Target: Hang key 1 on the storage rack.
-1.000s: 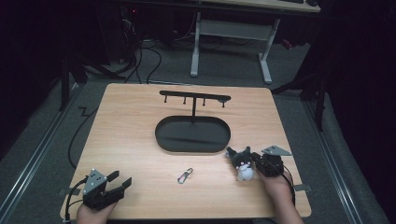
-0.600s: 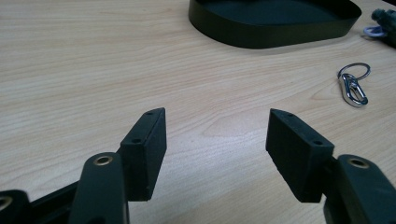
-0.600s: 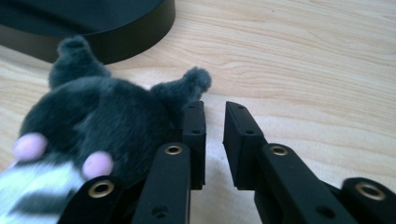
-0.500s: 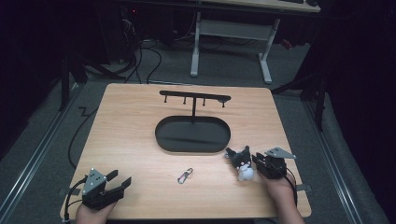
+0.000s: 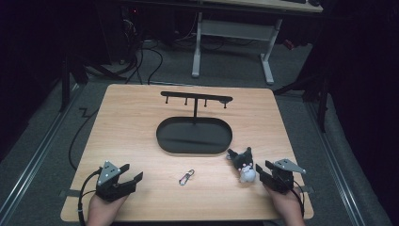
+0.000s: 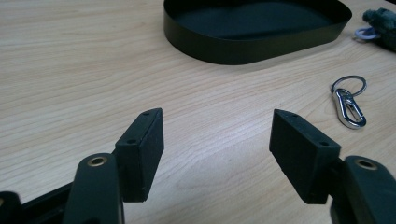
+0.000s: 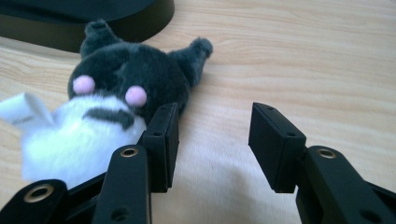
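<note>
Fuzzy blk/wht plush toy (image 5: 243, 165) beside right gripper (image 5: 267, 177), jaws just opened.

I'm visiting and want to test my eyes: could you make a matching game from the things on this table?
Things:
1. plush toy
2. carabiner clip
3. oval tray
4. left hand-held gripper

Descriptions:
A. silver, lying between the two hands
B. black, under the hook stand
C. jaws open, nothing between them
D. dark and white, beside the right hand-held gripper

Pairs: 1-D, 2-A, 3-B, 4-C

Bare wood btwn left tool (image 5: 126, 179) & carabiner (image 5: 187, 177); tray (image 5: 194, 149) w/ rack blocks behind.
</note>
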